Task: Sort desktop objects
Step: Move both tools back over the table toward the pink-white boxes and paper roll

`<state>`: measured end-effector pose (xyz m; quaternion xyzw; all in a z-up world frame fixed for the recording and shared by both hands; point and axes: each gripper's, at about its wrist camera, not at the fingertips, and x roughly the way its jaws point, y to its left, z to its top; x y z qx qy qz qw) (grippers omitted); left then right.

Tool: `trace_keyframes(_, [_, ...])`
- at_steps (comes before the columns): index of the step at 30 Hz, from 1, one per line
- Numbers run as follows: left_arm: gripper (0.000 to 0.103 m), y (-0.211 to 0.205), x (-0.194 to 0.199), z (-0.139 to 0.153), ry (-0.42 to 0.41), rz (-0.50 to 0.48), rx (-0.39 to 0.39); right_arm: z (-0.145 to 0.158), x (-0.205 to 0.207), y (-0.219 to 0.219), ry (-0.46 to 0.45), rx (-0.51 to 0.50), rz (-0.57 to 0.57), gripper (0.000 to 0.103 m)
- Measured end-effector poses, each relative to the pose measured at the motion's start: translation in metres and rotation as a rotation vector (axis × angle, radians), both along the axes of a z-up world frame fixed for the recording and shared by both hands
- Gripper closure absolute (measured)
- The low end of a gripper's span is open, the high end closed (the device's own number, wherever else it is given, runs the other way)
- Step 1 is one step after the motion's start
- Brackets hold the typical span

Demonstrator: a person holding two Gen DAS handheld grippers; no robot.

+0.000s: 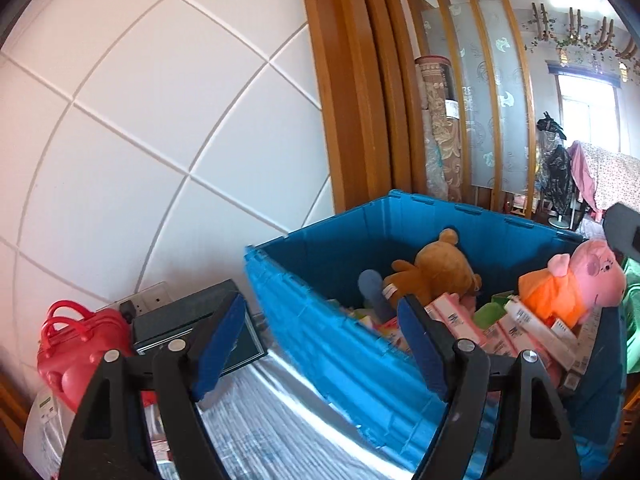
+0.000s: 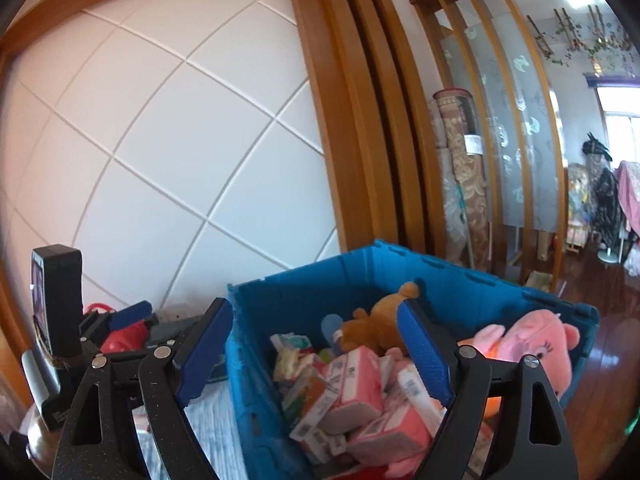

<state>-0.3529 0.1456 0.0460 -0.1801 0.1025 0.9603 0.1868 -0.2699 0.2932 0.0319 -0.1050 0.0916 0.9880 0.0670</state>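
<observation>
Crate (image 2: 256,360) upright, long axis receding rightward, between splayed right hand-held gripper (image 2: 316,352) pads.

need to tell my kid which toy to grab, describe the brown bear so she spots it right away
Find the big blue crate on the table beside the white panelled wall. The brown bear lies on the pile of pink boxes toward the crate's far side. It is the only brown plush there; the other soft toy, the pink pig in orange, sits nearer the crate's right edge.
</observation>
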Motion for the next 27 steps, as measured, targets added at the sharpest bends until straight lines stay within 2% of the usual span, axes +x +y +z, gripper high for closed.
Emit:
trace_keyframes(4, [0.025,-0.064,0.012,-0.021,0.009,0.102,-0.017,-0.004,-0.007,-0.047,0.005,0.02,0.095,0.008])
trace_keyframes(7, [0.024,-0.114,0.017,-0.045,0.007,0.173,-0.042,-0.014,-0.02,-0.087,-0.024,0.036,0.185,0.008])
trace_keyframes(14, [0.024,-0.227,0.018,-0.125,-0.112,0.314,-0.095,-0.06,-0.068,-0.171,-0.103,0.052,0.383,0.006])
trace_keyframes(21, [0.024,-0.289,-0.008,-0.198,-0.254,0.406,-0.076,-0.126,-0.143,-0.23,-0.244,0.061,0.495,0.005])
trace_keyframes(27, [0.024,-0.306,-0.046,-0.25,-0.364,0.381,-0.021,-0.18,-0.207,-0.26,-0.353,0.057,0.556,0.005])
